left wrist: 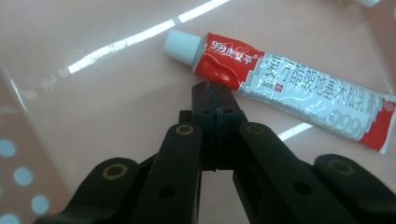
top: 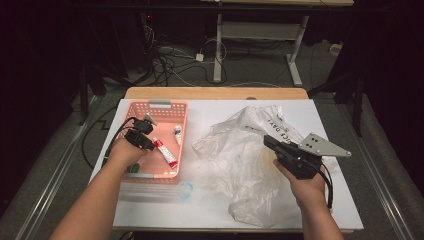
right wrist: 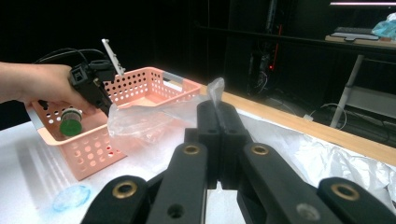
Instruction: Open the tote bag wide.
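**Left gripper over the basket, right gripper pinching the bag**

While I hold both tools above the white table point(top: 150, 210), my left gripper point(left wrist: 210, 93) hangs inside the pink basket point(top: 150, 107) at the left of the high view, its jaws pressed together on nothing, tips just beside a red-and-white tube point(left wrist: 289, 88) lying flat on the basket floor. That tube has a white cap; a second, smaller tube point(top: 177, 134) lies farther back in the basket. A green-capped item point(right wrist: 71, 122) sits near my left hand point(top: 125, 152). Right of the basket, a crumpled clear plastic bag point(top: 240, 160) spreads over the table's middle. My right gripper point(right wrist: 218, 109) is clamped on a raised fold of that bag, jaws together with film between them.
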`<state>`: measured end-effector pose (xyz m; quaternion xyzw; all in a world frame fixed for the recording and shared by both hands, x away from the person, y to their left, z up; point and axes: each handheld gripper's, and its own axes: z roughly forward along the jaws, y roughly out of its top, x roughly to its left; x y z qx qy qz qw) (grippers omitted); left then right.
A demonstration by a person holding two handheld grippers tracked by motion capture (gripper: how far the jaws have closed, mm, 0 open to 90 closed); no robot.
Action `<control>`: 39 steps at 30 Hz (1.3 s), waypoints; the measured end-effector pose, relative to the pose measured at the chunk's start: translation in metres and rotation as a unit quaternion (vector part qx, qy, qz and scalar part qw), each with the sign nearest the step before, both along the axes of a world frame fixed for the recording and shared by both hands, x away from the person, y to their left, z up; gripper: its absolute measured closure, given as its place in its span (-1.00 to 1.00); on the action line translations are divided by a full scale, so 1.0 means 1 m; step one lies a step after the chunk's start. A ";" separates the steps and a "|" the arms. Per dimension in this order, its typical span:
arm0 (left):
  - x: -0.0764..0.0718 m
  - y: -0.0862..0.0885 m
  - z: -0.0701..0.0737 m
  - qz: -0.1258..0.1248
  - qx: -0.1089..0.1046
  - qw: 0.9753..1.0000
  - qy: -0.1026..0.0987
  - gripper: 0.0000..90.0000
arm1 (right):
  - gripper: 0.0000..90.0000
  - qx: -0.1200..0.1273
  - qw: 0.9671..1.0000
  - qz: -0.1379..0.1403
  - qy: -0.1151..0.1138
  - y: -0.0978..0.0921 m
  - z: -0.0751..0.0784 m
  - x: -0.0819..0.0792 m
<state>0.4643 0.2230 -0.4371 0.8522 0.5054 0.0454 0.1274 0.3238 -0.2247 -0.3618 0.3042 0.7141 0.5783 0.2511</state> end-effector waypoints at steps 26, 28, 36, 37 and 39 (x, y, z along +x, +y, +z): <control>-0.018 -0.060 -0.001 -0.111 -0.038 0.993 -0.016 0.96 | 1.00 -0.002 1.000 0.004 0.004 0.002 -0.002 0.001; -0.018 -0.061 -0.003 -0.118 -0.028 0.993 -0.007 0.96 | 1.00 -0.003 1.000 0.003 0.006 0.001 -0.003 0.001; -0.020 -0.043 0.001 -0.107 0.009 0.994 0.006 0.96 | 1.00 -0.002 1.000 0.002 0.007 0.000 -0.003 0.001; -0.020 -0.040 0.002 -0.104 0.013 0.995 0.006 0.96 | 1.00 -0.001 1.000 0.003 0.005 0.000 -0.003 0.001; -0.021 -0.033 0.003 -0.096 0.013 0.995 0.005 0.96 | 1.00 -0.001 1.000 0.003 0.005 0.000 -0.002 0.001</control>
